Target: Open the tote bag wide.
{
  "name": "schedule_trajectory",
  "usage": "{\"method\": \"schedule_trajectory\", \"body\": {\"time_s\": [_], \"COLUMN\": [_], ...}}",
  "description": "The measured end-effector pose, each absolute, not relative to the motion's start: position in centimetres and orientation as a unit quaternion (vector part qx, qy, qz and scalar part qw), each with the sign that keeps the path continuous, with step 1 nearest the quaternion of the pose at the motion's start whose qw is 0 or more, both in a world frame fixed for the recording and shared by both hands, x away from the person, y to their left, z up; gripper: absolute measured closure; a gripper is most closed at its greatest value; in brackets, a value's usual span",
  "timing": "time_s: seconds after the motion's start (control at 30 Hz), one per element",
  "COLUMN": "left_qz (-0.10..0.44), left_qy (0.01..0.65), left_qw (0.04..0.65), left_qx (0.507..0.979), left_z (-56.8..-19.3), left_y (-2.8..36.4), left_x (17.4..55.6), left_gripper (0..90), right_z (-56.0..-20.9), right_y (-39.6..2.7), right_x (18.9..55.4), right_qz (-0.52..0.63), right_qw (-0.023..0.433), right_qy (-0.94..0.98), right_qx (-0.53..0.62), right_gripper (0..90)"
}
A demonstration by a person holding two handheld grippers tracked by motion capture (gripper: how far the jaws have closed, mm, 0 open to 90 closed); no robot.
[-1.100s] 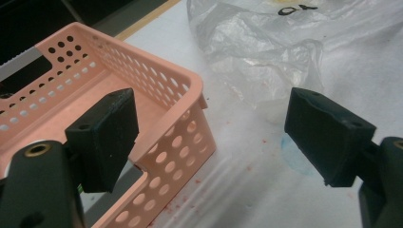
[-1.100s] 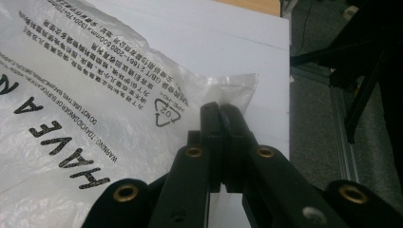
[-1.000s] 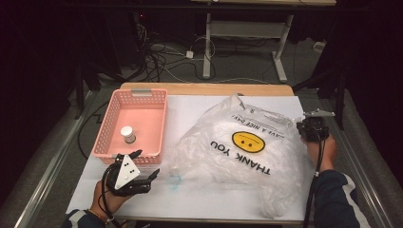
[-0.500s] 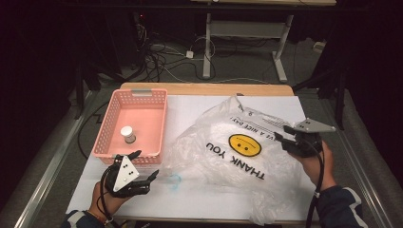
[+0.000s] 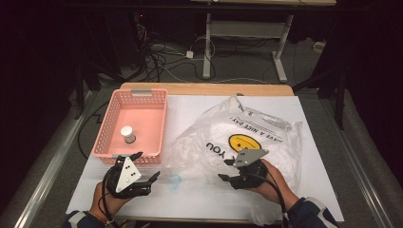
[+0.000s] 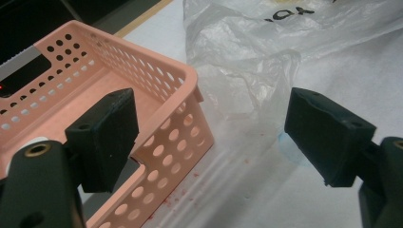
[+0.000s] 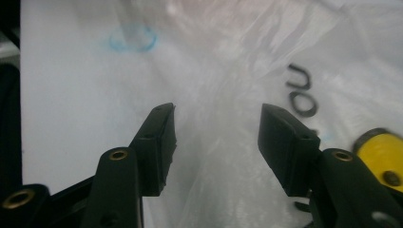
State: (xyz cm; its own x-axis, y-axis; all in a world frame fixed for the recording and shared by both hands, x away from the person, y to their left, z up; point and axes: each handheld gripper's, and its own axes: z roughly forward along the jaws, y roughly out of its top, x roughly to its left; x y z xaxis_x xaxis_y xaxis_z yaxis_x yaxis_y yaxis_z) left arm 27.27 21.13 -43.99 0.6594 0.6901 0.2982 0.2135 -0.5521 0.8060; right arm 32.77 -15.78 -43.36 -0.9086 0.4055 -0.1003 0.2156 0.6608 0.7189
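Now right tool [image 5: 231, 175] (jaws apart) over plastic bag [image 5: 266, 137].

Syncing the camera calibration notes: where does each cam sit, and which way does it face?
High view: above the person's side of the table, facing forward and down on the pink basket, plastic bag, both hands and forearms, left hand-held gripper, right hand-held gripper.
Left gripper view: rides the left hand-held gripper, looking past its open jaws at the basket's corner and the bag's edge.
Right gripper view: rides the right hand-held gripper, jaws open, looking down at the bag.
Shared: the bag, in every view.
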Motion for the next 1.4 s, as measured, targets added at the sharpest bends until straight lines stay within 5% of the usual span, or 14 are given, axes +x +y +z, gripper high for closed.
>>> {"method": "schedule_trajectory", "body": {"time_s": [0.17, 0.53, 1.1, 1.4], "left_qz": [0.307, 0.305, 0.304, 0.310], "left_qy": [0.269, 0.268, 0.280, 0.290], "left_qw": [0.383, 0.380, 0.398, 0.402], "left_qx": [0.829, 0.831, 0.819, 0.811], "left_z": [-44.0, -44.2, -43.2, -42.7], "left_y": [21.0, 20.9, 21.3, 21.9], "left_x": [27.2, 27.3, 28.3, 28.4], "left_gripper": [17.9, 18.0, 18.0, 18.0], "right_z": [-45.5, -46.1, -42.3, -37.7], "right_y": [-15.3, -15.2, -16.2, -17.4], "right_x": [33.6, 34.2, 40.2, 39.5], "right_qz": [0.314, 0.290, 0.375, 0.423], "right_qw": [0.128, 0.141, 0.265, 0.313], "right_qy": [0.921, 0.923, 0.840, 0.802], "right_qx": [0.190, 0.209, 0.290, 0.283], "right_gripper": [51.9, 89.4, 90.0, 90.0]}}
